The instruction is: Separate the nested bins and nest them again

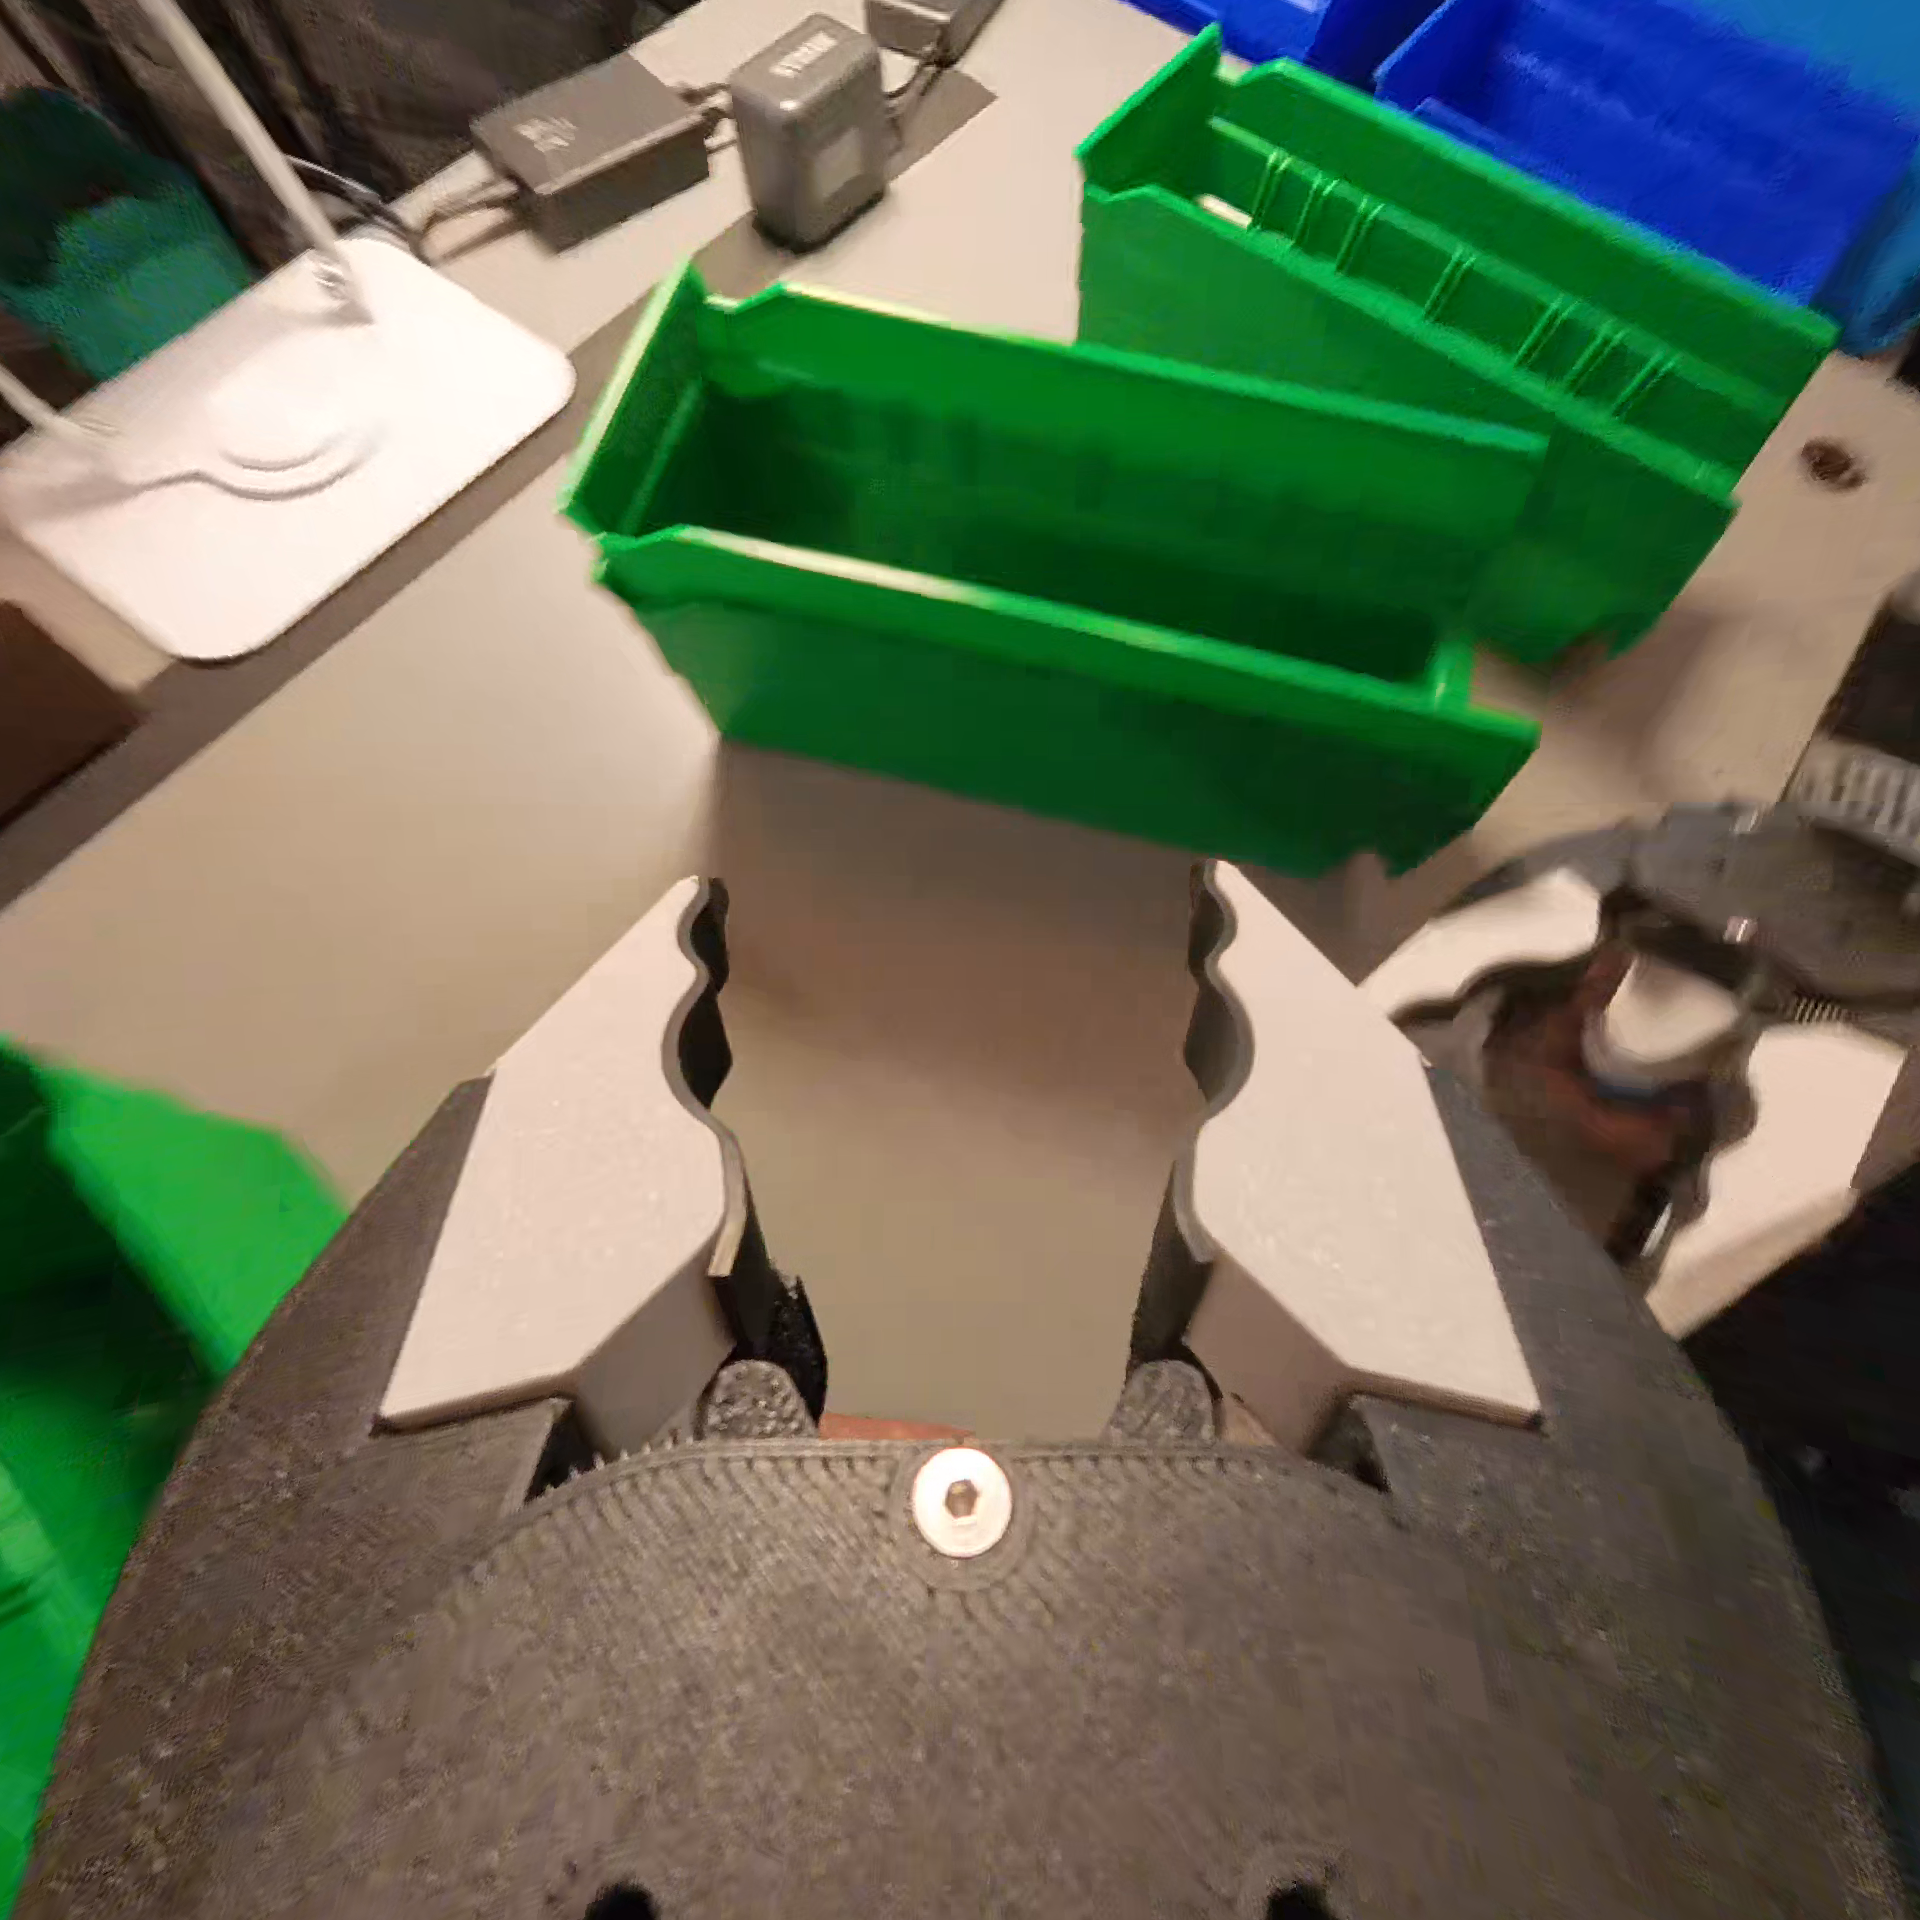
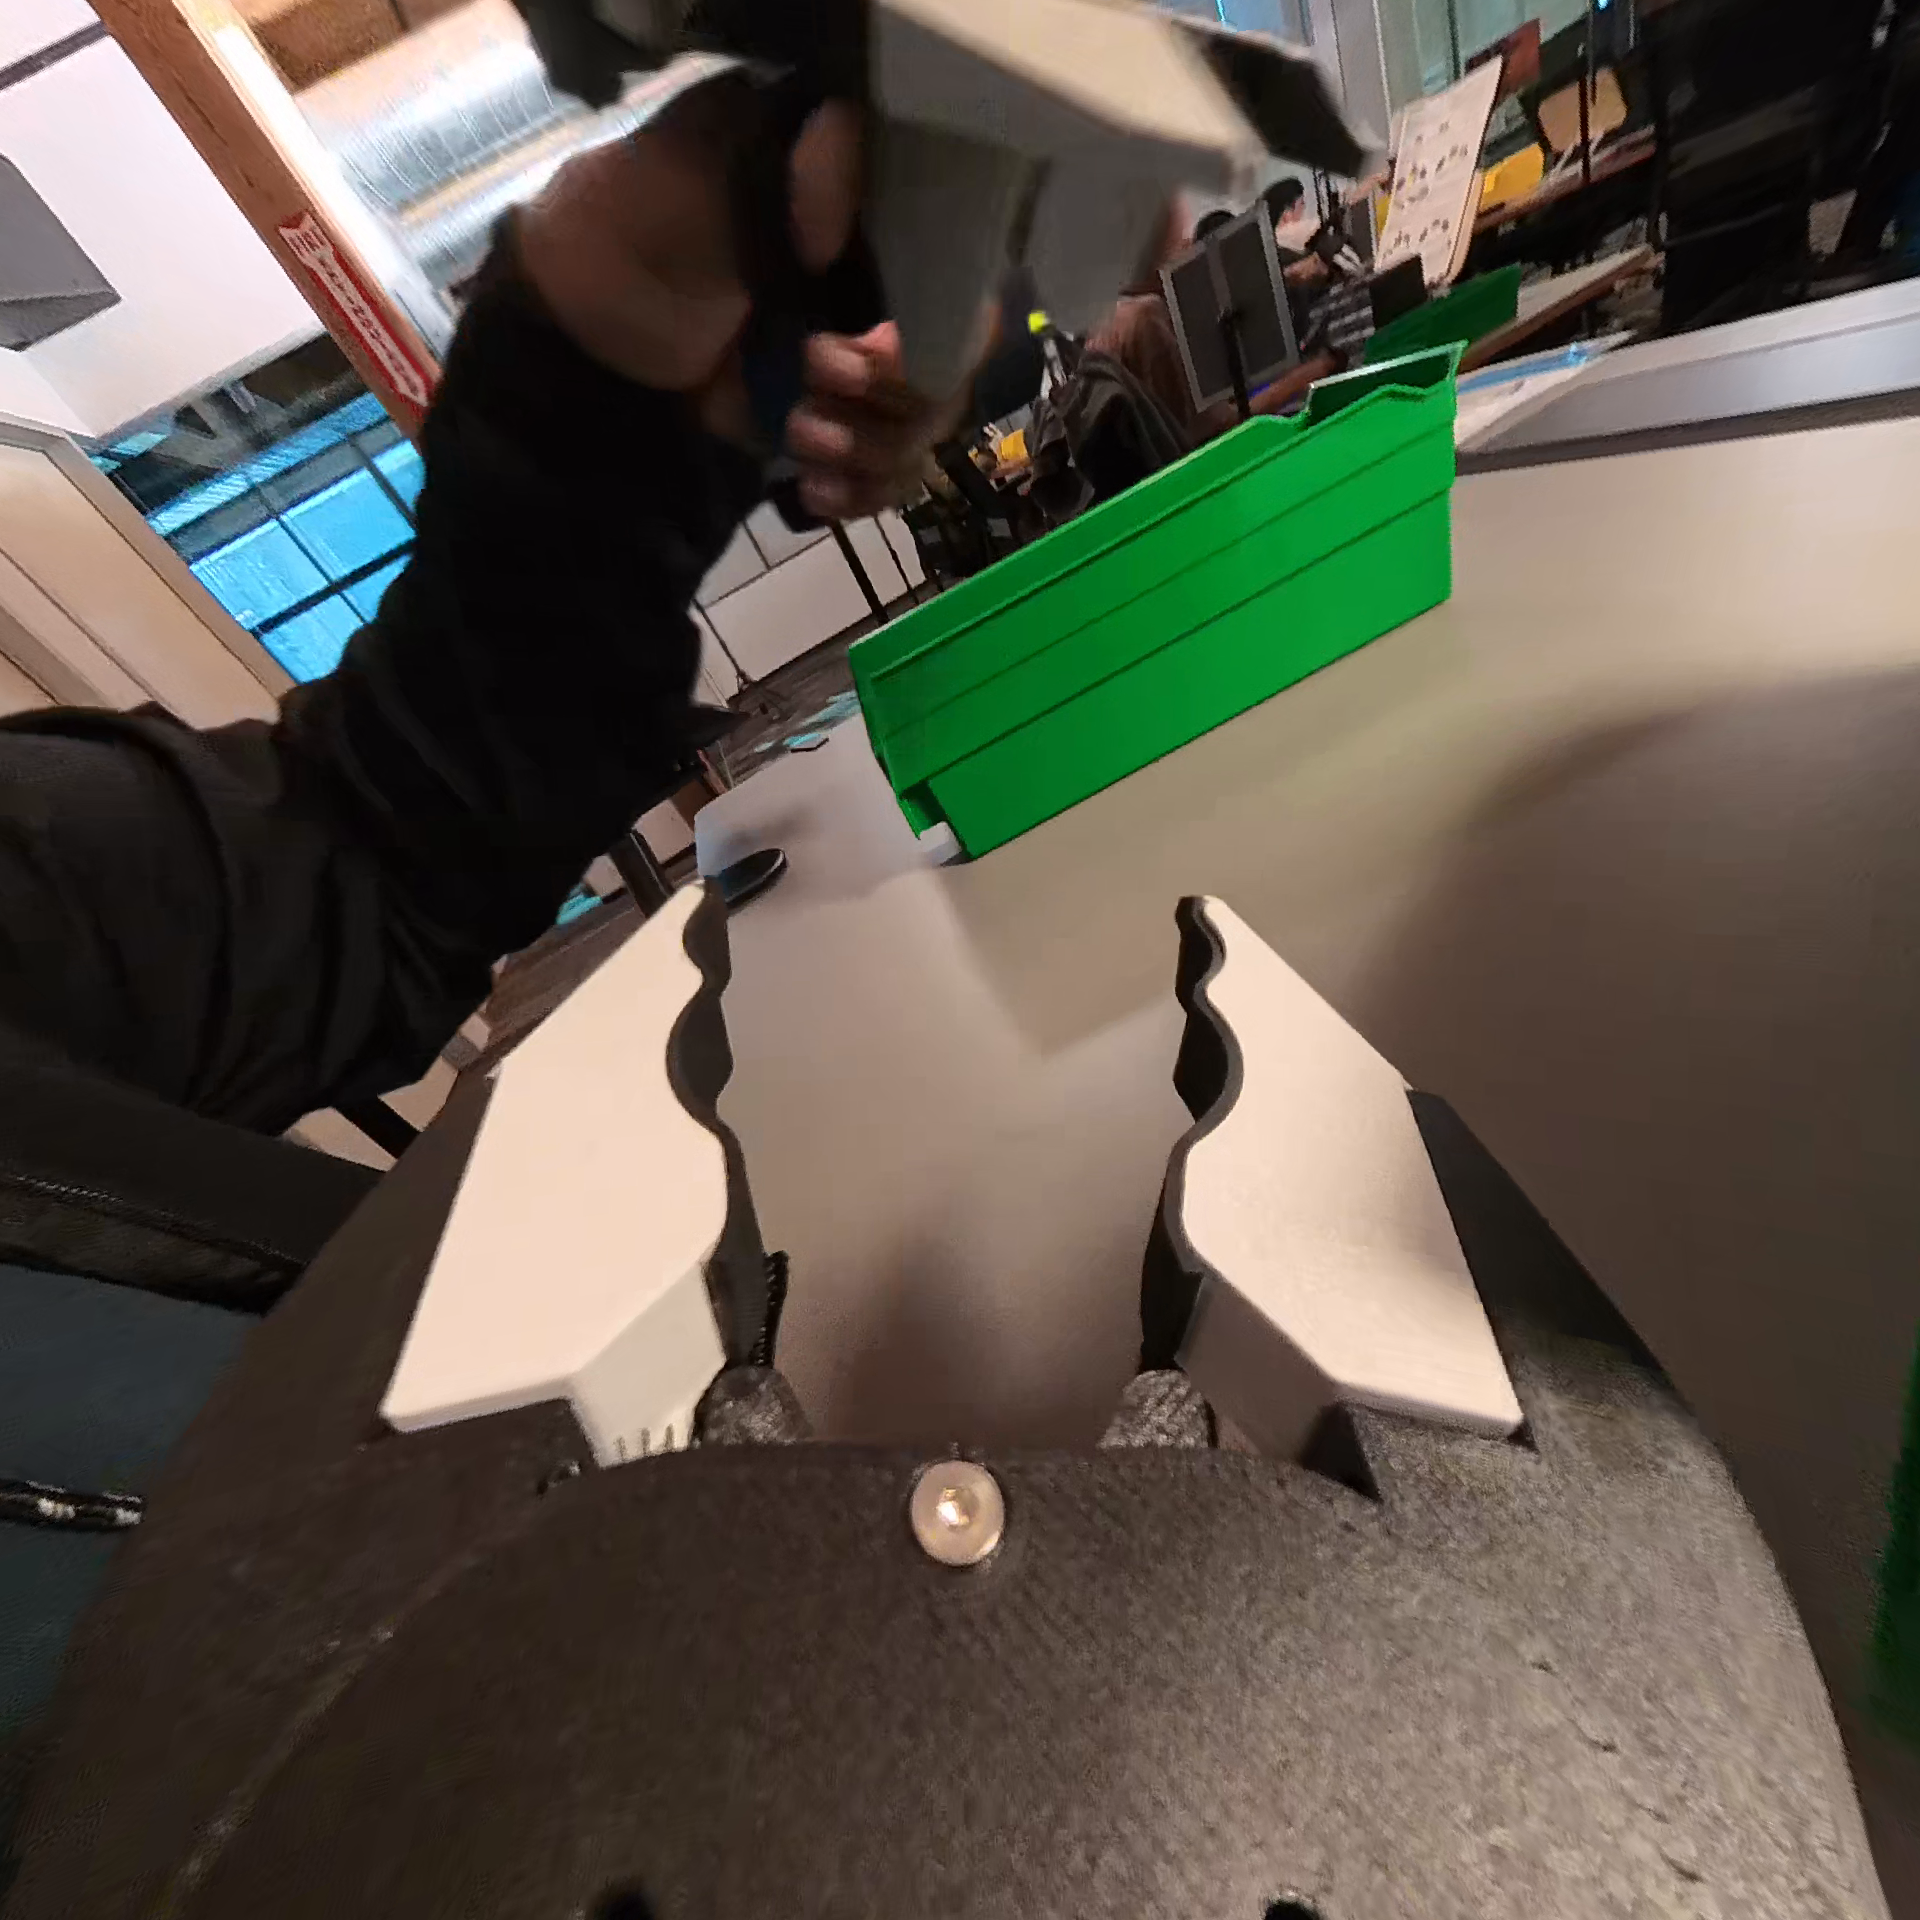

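Left wrist view runs, from left to right, past a white lamp base (image 1: 281,457) near the tabletop's (image 1: 343,852) left edge, two grey power adapters (image 1: 707,135) by the far edge, then the task's things. A green bin (image 1: 1039,582) sits mid-tabletop just ahead of the left tongs (image 1: 961,894), whose jaws stand wide apart with only bare tabletop between them. A second green bin (image 1: 1403,312) lies behind it toward the far right corner, close by or overlapping it; blur hides whether they touch. Blue bins (image 1: 1662,114) crowd the far right corner.

Right wrist view shows, at left, a hand (image 2: 831,416) in a dark sleeve carrying the other tool, then nested green bins (image 2: 1164,623) resting apart from the right tongs (image 2: 951,914), which also gape with nothing in them.

These bins look like thin moulded plastic: probably light, stiff, smooth-walled and rather slippery, not fragile. A nested pair may cling, so one tool likely must pin the outer bin. The raised rim or a short end wall seems the surest place to pinch.
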